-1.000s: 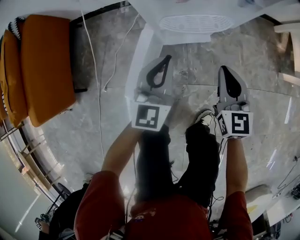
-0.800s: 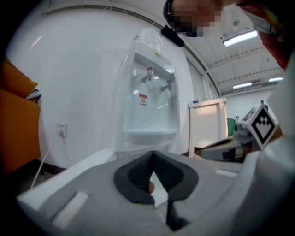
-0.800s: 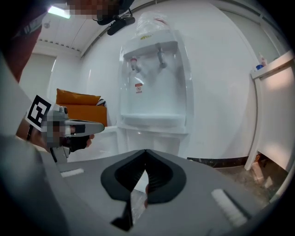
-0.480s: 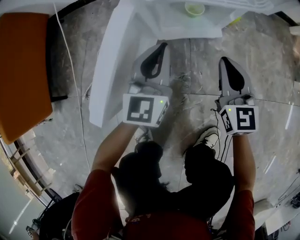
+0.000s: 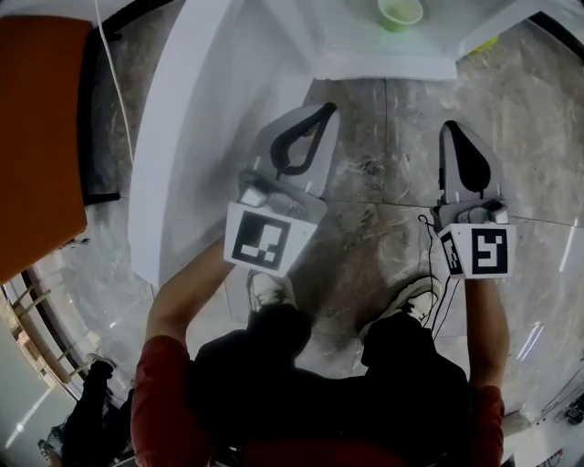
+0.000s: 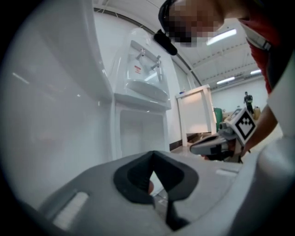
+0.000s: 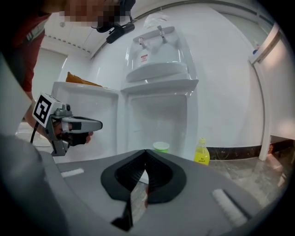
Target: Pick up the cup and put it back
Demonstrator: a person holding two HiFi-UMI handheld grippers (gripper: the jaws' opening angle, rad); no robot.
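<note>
A: Where does the cup (image 5: 400, 13) stand?
B: Upright in the low open recess of the white dispenser (image 7: 156, 69), ahead of both tools and well apart from them.
A: And the left tool (image 5: 321, 111)?
B: Its jaws meet at the tips with nothing between them. It hangs beside a white panel (image 5: 182, 137).
A: The right tool (image 5: 454, 128)?
B: Closed too, and empty, held over the grey stone floor (image 5: 383, 182) and aimed toward the recess.
A: Anything near the cup?
B: A yellow bottle (image 7: 201, 152) stands on the floor, just right of the dispenser in the right gripper view.
</note>
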